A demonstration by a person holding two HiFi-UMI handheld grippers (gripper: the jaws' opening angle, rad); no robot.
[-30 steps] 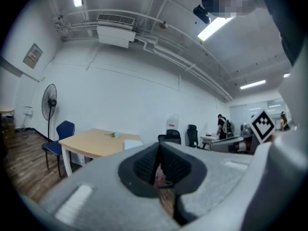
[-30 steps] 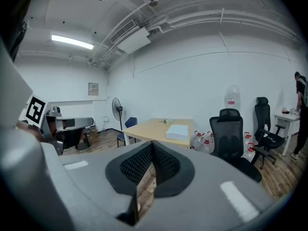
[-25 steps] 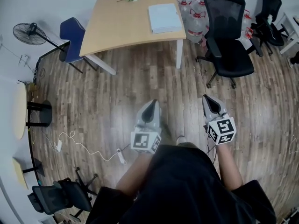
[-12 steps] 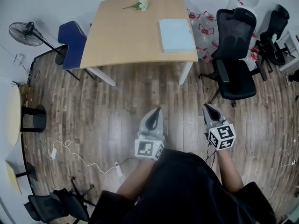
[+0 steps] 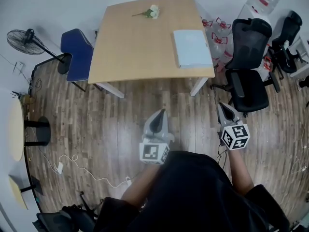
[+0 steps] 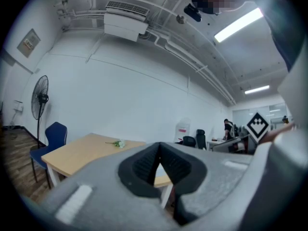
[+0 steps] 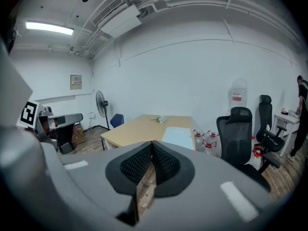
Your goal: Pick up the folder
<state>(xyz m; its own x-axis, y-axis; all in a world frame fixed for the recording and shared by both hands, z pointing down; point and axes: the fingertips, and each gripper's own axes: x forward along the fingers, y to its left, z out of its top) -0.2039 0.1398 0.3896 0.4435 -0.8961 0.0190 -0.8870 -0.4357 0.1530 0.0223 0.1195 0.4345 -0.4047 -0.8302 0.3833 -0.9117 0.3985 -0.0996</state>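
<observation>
While the head view looks steeply down, the person's dark clothing covers both arms, so only the left gripper [image 5: 161, 112] and right gripper [image 5: 221, 105] stick out over the wood floor [image 5: 111, 124]. Both are well short of the table [image 5: 140, 47]. The folder [image 5: 192, 48], pale blue, lies flat near the table's right edge, apart from a flower [image 5: 152, 11] at the far edge. Bottles [image 5: 216, 32] stand beyond the table's right corner, half hidden by it and by a black chair [image 5: 248, 81]; what they hold cannot be told. A blue chair [image 5: 77, 54] is tucked at the table's left, a fan [image 5: 21, 36] stands further left, and a chair at the bottom edge is cut off.

From the left gripper view, the jaws meet tip to tip with nothing between them. The gripper's grey body blocks most of the table, and the folder cannot be made out for sure behind it. The flower shows on the tabletop.

From the right gripper view, the jaws are likewise pressed together and empty. Above them the folder lies in plain sight on the table, with the flower behind it. The gripper body hides the table's near legs.
</observation>
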